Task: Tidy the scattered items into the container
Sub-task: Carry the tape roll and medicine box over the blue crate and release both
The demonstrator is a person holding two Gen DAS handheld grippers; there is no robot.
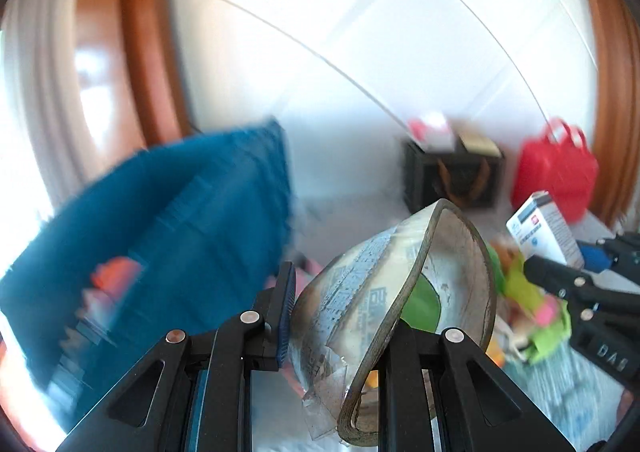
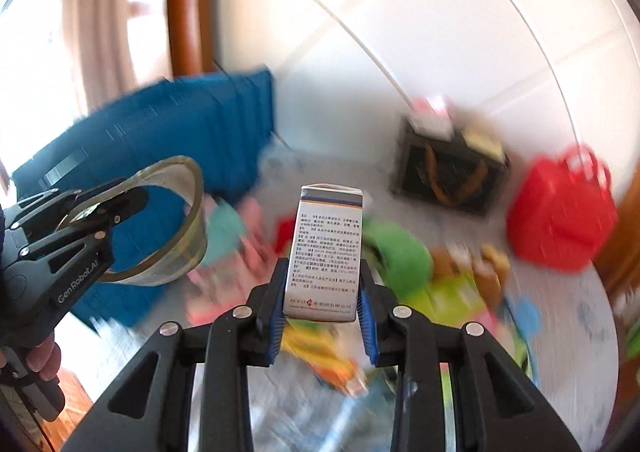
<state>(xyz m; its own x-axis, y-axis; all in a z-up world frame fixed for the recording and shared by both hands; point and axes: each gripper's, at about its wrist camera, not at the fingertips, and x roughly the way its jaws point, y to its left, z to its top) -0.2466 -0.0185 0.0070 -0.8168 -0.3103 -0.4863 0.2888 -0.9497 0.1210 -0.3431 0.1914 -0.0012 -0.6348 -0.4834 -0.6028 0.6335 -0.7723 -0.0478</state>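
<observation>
The right gripper (image 2: 322, 302) pinches a tall white printed cardboard box (image 2: 326, 252); the left gripper (image 1: 340, 316) pinches a clear tape roll (image 1: 400, 292). I think it is best to keep both grips firm and let go only over the blue fabric container (image 2: 168, 132).

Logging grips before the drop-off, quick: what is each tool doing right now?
Left tool: closed on a tape roll.
Right tool: closed on a small printed box.

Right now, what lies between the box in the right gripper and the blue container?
In the right wrist view, the left gripper, shut on a tape roll, sits between the medicine box and the blue container. Blurred pink and teal items lie below.
</observation>
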